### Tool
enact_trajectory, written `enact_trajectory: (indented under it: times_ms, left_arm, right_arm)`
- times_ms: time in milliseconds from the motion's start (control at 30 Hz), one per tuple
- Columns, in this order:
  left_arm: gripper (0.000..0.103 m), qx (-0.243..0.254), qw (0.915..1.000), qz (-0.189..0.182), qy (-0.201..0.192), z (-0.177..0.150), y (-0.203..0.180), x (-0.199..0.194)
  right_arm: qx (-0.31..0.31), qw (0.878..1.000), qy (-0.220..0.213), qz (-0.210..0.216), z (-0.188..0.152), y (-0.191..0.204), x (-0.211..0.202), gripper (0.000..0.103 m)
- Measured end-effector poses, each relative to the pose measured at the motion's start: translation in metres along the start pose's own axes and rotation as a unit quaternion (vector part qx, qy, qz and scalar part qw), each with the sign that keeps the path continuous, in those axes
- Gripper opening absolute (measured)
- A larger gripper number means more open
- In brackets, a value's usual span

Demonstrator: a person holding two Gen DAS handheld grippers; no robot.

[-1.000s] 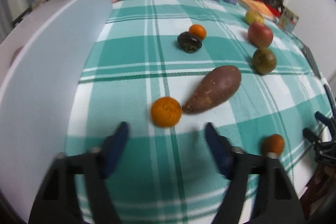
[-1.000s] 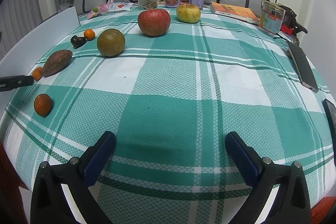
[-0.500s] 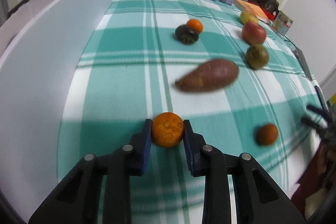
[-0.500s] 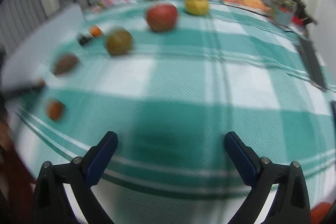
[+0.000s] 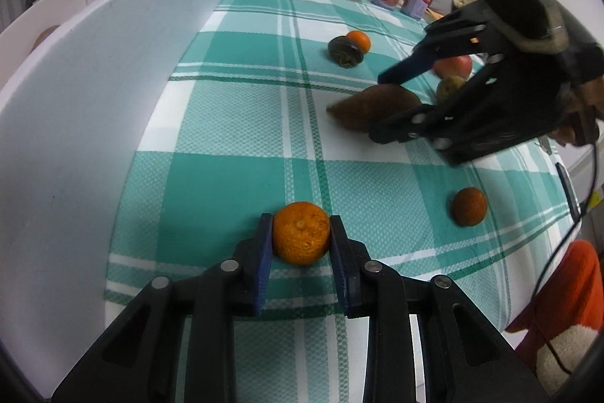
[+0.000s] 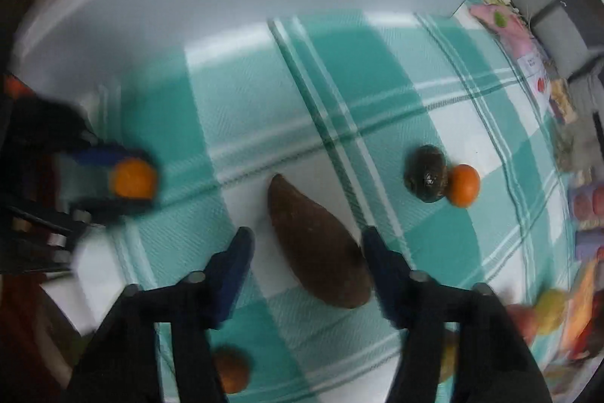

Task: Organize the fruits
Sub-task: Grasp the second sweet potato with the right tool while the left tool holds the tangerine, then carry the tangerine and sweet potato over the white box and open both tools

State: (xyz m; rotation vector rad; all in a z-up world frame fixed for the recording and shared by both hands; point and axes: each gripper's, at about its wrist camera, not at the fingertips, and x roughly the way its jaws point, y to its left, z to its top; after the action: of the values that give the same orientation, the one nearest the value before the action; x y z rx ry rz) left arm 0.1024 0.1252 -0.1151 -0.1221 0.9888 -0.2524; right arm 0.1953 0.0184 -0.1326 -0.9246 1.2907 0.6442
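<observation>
Left gripper (image 5: 301,238) grips the round orange tangerine (image 5: 301,238); right gripper (image 6: 307,244), fingers spread, straddles the brown tapered sweet potato (image 6: 317,248), which needs closing on next.

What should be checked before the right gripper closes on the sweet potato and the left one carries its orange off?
1. Left gripper shut on orange: ok.
2. Right gripper open: ok.
3. Sweet potato between the right fingers: ok, though it lies slanted.
4. Potato free of neighbouring fruit: ok.
5. Orange lifted off the cloth: cannot tell.
6. Right view sharp enough: not ok, blurred.
</observation>
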Motion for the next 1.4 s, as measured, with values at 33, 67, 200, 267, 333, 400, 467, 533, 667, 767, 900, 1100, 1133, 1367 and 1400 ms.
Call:
enact_trajectory:
  times_ms: [33, 67, 200, 267, 333, 400, 467, 533, 667, 767, 900, 1100, 1133, 1367, 1400]
  left_arm:
    - [0.029, -0.002, 1.0000, -0.004, -0.001, 0.000, 0.001, 0.000]
    - [0.029, -0.005, 1.0000, -0.008, -0.002, 0.000, 0.003, 0.001]
    - [0.029, -0.014, 0.9998, -0.016, -0.007, 0.002, 0.006, 0.002]
    - [0.029, -0.016, 0.9997, -0.015, -0.007, 0.003, 0.006, 0.003]
    - [0.029, -0.016, 0.9997, -0.015, -0.007, 0.002, 0.007, 0.002]
    - [0.029, -0.016, 0.9997, -0.014, -0.007, 0.001, 0.007, 0.002]
    - [0.029, -0.016, 0.9998, -0.012, -0.008, 0.001, 0.006, 0.002]
    - [0.029, -0.013, 0.9999, -0.007, -0.009, 0.000, 0.005, 0.003]
    - [0.028, -0.016, 0.9999, -0.002, -0.005, 0.001, 0.004, 0.002]
    - [0.028, -0.026, 0.9995, -0.012, -0.013, 0.005, 0.001, -0.013]
    - [0.028, -0.036, 0.9977, -0.051, -0.025, 0.016, -0.010, -0.045]
    - [0.028, -0.051, 0.9949, -0.069, -0.054, 0.047, 0.001, -0.118]
    - [0.028, -0.052, 0.9949, -0.061, -0.061, 0.052, 0.007, -0.128]
    - [0.028, -0.109, 0.9894, 0.043, -0.086, 0.081, 0.099, -0.167]
    - [0.028, -0.118, 0.9879, 0.055, -0.085, 0.081, 0.111, -0.167]
  right_arm:
    - [0.023, 0.999, 0.026, 0.010, 0.003, -0.007, 0.004, 0.043]
    - [0.083, 0.994, 0.055, 0.044, 0.004, -0.022, 0.007, 0.043]
    - [0.230, 0.962, 0.075, 0.131, -0.007, -0.057, 0.016, 0.043]
    - [0.248, 0.959, 0.067, 0.121, -0.009, -0.063, 0.019, 0.043]
    - [0.255, 0.958, 0.059, 0.118, -0.011, -0.065, 0.021, 0.044]
    - [0.259, 0.957, 0.052, 0.119, -0.015, -0.068, 0.019, 0.044]
    - [0.265, 0.956, 0.047, 0.120, -0.021, -0.070, 0.016, 0.045]
    - [0.264, 0.957, 0.039, 0.111, -0.025, -0.073, 0.014, 0.053]
    - [0.257, 0.960, 0.029, 0.106, -0.032, -0.070, 0.009, 0.042]
    - [0.293, 0.948, -0.002, 0.125, -0.046, -0.065, -0.006, 0.042]
    - [0.382, 0.894, -0.075, 0.221, -0.084, -0.078, -0.032, 0.042]
    - [0.421, 0.844, -0.166, 0.288, -0.086, -0.077, -0.091, 0.042]
    - [0.418, 0.838, -0.183, 0.298, -0.075, -0.074, -0.107, 0.042]
    - [0.369, 0.827, -0.254, 0.340, 0.011, -0.023, -0.170, 0.042]
    - [0.362, 0.829, -0.255, 0.342, 0.025, -0.013, -0.171, 0.042]
